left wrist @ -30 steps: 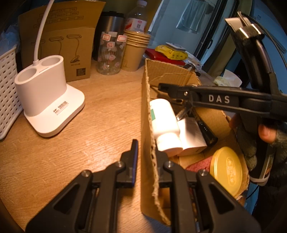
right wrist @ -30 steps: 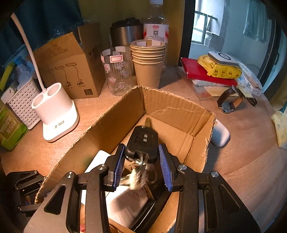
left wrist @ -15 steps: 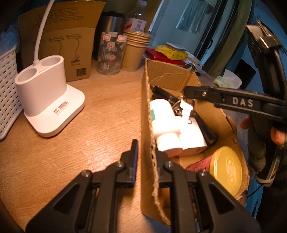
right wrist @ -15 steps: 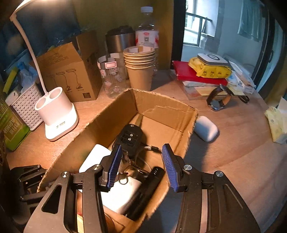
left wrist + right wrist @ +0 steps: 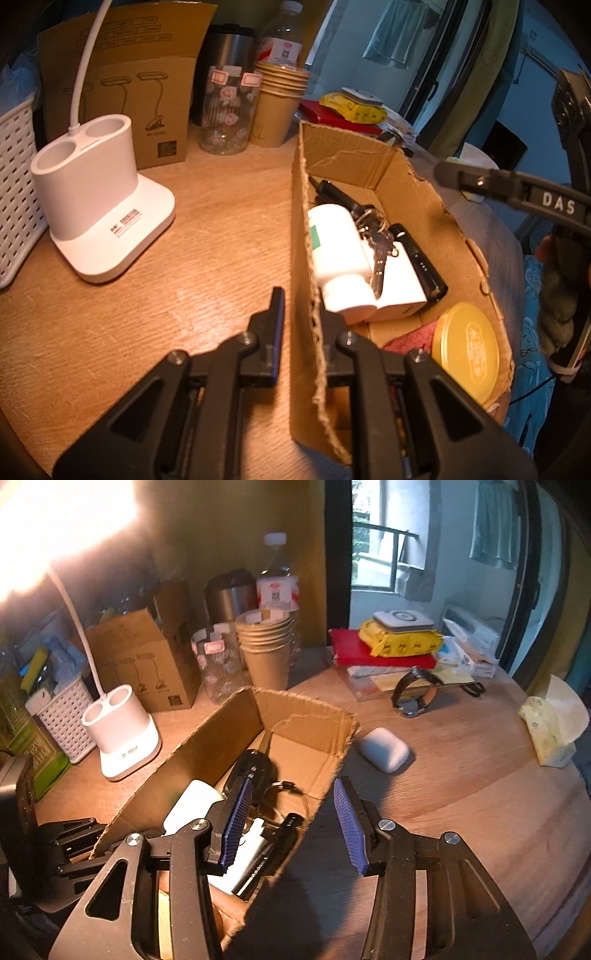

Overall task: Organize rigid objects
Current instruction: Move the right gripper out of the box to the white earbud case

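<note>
A cardboard box (image 5: 413,173) (image 5: 207,746) stands on the wooden table. In it lie a white bottle (image 5: 336,251), a black car key with a key ring (image 5: 369,221) (image 5: 255,768), a white block (image 5: 399,284), a black bar (image 5: 417,258) and a yellow lid (image 5: 465,347). My left gripper (image 5: 301,306) is shut on the box's near wall. My right gripper (image 5: 291,819) is open and empty above the box's right edge; it also shows in the left wrist view (image 5: 517,188). A white earbud case (image 5: 384,749) lies on the table right of the box.
A white lamp base (image 5: 96,206) (image 5: 122,734), a lamp carton (image 5: 136,85), a glass jar (image 5: 225,110), stacked paper cups (image 5: 264,646), a flask and a water bottle stand behind. A watch (image 5: 413,694), a red book with yellow pack (image 5: 391,642) and tissues (image 5: 550,723) lie right.
My right gripper let go of the car key into the box, opened wide, and rose and drew back to the right. The left gripper stayed on the box wall.
</note>
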`<state>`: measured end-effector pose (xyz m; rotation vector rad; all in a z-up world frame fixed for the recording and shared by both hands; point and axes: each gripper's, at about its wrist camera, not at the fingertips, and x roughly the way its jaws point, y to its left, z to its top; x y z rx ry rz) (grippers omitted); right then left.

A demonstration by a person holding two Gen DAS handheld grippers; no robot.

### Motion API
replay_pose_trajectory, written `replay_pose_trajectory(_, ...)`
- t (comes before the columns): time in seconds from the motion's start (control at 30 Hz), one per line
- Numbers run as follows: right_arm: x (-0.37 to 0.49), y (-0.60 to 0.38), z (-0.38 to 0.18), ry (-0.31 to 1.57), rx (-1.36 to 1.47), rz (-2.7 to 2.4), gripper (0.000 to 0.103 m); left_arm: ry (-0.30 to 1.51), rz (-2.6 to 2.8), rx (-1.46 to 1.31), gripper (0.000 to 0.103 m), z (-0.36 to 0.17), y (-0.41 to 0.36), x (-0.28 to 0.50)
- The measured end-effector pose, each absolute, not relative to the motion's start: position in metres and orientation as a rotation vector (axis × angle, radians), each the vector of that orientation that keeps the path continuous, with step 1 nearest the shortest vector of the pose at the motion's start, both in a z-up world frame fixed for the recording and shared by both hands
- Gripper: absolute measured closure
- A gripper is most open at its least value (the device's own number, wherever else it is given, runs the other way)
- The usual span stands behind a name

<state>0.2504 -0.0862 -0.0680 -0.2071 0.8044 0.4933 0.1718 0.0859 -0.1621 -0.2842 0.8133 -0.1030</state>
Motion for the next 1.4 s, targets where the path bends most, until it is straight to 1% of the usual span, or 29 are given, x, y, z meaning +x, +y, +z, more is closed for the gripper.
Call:
replay_pose_trajectory(0.37,0.256,-0.113,-0.068,0.795,-0.193,0.433,0.053,0.813,-0.101,-0.282,0.089,-0.162,0.085,0.172)
replay_pose_trajectory(0.4,0.258,-0.117,-0.069,0.794,-0.190,0.425,0.053,0.813,-0.101,-0.282,0.089,-0.162,0.085,0.172)
replay_pose_trajectory(0.5,0.262,-0.124,-0.071,0.792,-0.191,0.406,0.046,0.813,-0.100,-0.282,0.089,-0.162,0.085,0.172)
replay_pose_trajectory(1.4,0.330,-0.137,-0.126,0.838,-0.219,0.374,0.046,0.814,-0.101,-0.285,0.089,-0.162,0.085,0.173)
